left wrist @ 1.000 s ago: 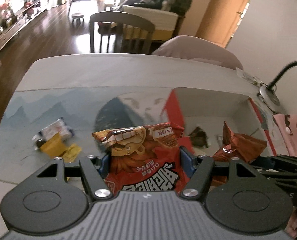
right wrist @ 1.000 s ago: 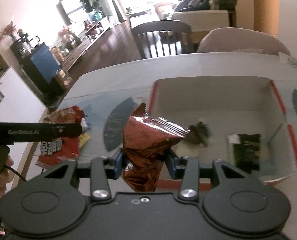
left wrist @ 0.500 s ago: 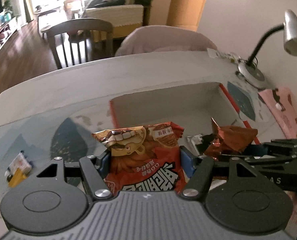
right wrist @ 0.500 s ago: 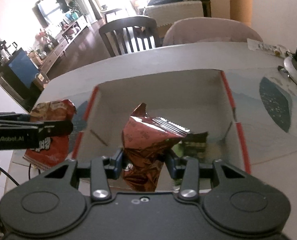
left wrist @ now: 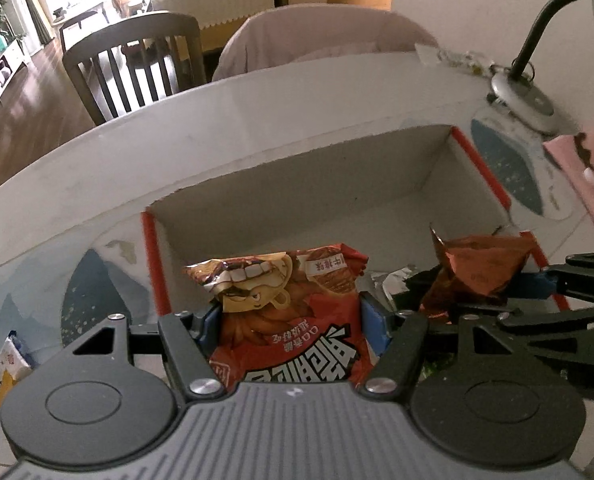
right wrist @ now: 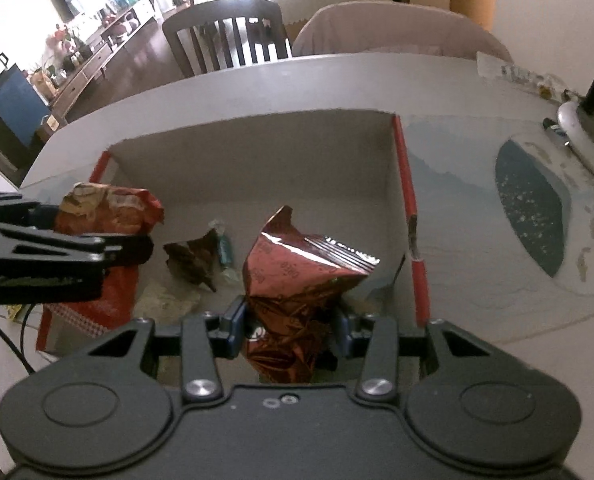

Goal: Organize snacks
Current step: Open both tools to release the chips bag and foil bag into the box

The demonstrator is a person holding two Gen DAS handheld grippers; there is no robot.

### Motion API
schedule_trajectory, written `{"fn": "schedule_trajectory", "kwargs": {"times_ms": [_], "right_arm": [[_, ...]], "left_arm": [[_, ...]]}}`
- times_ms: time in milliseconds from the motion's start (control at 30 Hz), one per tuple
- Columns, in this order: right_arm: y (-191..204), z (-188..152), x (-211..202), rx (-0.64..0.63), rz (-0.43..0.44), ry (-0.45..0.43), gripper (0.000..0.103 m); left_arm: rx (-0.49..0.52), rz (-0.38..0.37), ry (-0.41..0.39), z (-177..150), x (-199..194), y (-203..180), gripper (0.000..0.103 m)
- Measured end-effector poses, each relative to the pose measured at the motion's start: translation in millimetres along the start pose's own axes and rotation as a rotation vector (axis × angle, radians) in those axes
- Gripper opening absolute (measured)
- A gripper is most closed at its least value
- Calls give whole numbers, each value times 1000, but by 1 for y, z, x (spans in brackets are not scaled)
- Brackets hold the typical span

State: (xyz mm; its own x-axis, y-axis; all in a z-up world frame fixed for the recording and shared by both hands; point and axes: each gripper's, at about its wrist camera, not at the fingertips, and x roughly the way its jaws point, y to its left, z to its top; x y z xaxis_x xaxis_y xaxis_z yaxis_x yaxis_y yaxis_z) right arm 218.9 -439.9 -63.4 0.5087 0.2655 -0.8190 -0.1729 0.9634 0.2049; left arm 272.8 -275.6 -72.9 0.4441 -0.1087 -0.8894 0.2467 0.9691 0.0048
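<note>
Where printing is legible, it appears on the red snack bag (left wrist: 297, 320) at lower centre of the left wrist view: large white Chinese characters, seen inverted, a cartoon face with bared teeth, and a small white label near its top right corner. The left tongs (left wrist: 293, 320) are clamped on this bag, one blue pad against each side. The right tongs (right wrist: 287, 326) are clamped on a crinkled dark red foil packet (right wrist: 297, 280); its printing is too small to read. In the right wrist view, pale lettering on the side of the left tongs at left is blurred and illegible.

Both bags are held above the open cardboard box (right wrist: 257, 152), which has grey inner walls and red-edged side walls. On the box floor, at centre of the right wrist view, lie a dark brown wrapper (right wrist: 195, 260) and a small teal item (right wrist: 224, 250).

The box rests on a pale counter (left wrist: 257, 120) with dark blue-grey patterned patches. A small yellow and white packet (left wrist: 9, 364) lies on the counter at the left edge of the left wrist view. A desk lamp (left wrist: 525, 92) stands at upper right. Beyond the counter stand a dark slatted chair (right wrist: 225, 36) and a pale covered chair (right wrist: 397, 28), with dark wood flooring at upper left.
</note>
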Motion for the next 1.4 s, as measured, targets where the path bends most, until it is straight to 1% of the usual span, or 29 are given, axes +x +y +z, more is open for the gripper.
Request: {"fn": "schedule_trajectory", "kwargs": {"times_ms": [200,333,533,700,900,1000,1200,1333,1400], "right_arm": [[-4,7,15,-10,25,21,42],[-3,11,18,-24,37,26,42],[0,15,21,-37,52,39,44],[-1,16,22,-33,46,41,46],[-1,13,15,-24,37,27,51],[0,10,10,-21,36,16,55],[5,3,-4,-21,33,0,58],[9,-2,-17,-17,32,-20,63],[11,-4,-22,-15,28,-29,63]], "left_arm": [[31,27,36,5,21,-9,68],[37,42,76,7,35,-11,68],[1,41,128,12,49,-6,69],[-52,34,155,15,54,2,70],[-85,1,147,11,44,8,72],[-84,-9,135,8,36,9,72],[-81,-34,98,-2,16,11,73],[-83,-58,78,-6,5,17,75],[-89,-74,72,-9,0,20,75]]}}
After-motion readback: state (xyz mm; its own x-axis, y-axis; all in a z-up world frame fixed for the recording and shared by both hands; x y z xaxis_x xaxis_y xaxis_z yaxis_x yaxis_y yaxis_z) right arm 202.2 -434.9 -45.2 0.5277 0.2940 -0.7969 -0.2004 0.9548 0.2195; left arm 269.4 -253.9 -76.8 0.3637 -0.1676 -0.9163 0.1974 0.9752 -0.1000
